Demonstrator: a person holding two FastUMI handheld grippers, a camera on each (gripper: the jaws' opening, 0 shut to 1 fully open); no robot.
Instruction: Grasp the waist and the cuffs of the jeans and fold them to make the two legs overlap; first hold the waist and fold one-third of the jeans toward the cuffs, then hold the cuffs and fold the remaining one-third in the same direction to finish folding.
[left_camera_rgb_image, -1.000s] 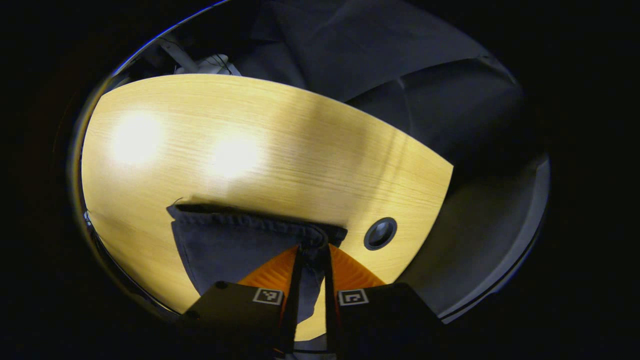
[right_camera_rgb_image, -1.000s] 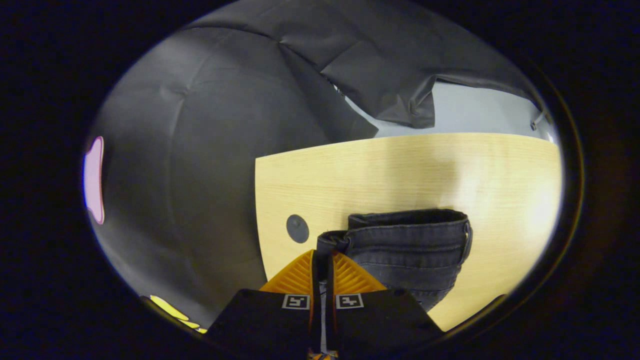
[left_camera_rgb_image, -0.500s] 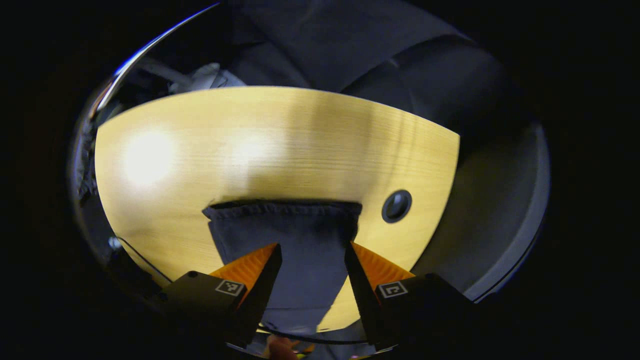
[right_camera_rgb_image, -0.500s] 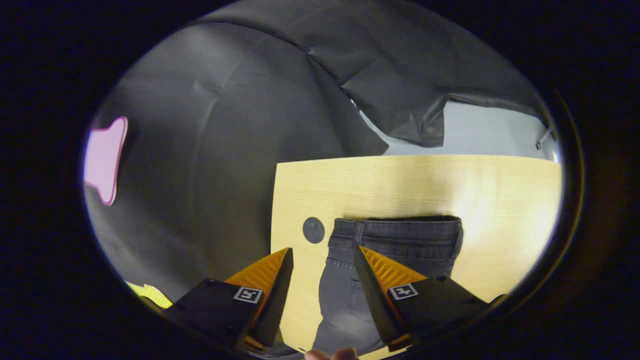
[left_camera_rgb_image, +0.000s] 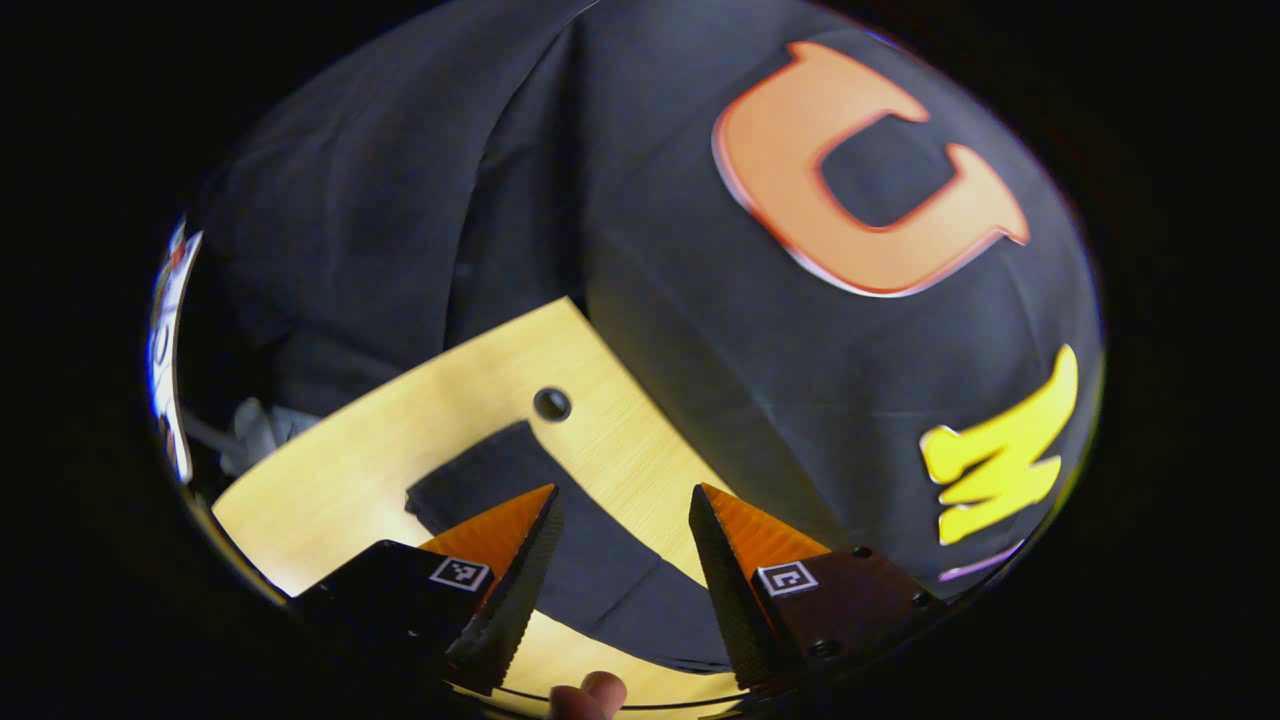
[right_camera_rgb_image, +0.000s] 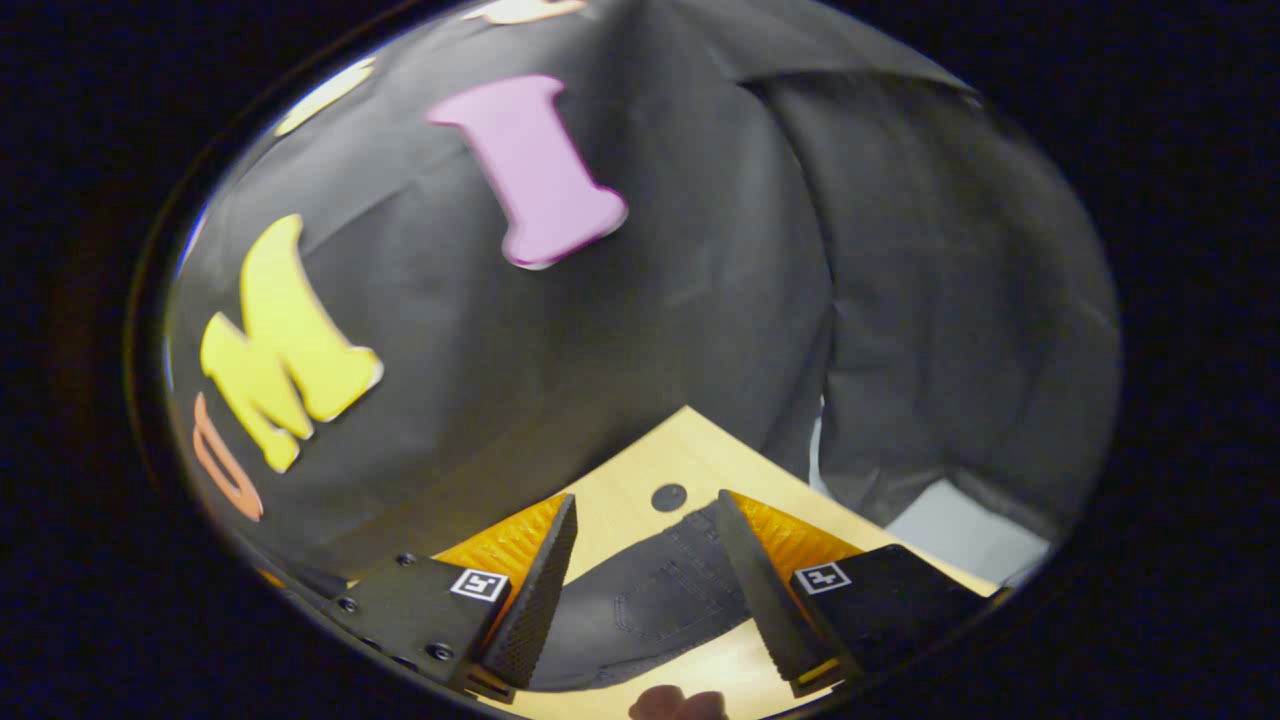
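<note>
Dark denim jeans (right_camera_rgb_image: 650, 600) flat on pale woodgrain table (left_camera_rgb_image: 400, 440), lower centre; left gripper (left_camera_rgb_image: 620, 535) and right gripper (right_camera_rgb_image: 645, 545) fingers spread wide, empty.

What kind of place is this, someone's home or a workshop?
Probably a recording booth, not a home: black cloth wall drapes behind a bare wooden table, where dark jeans lie under two open hand-held grippers, left gripper and right gripper.
</note>
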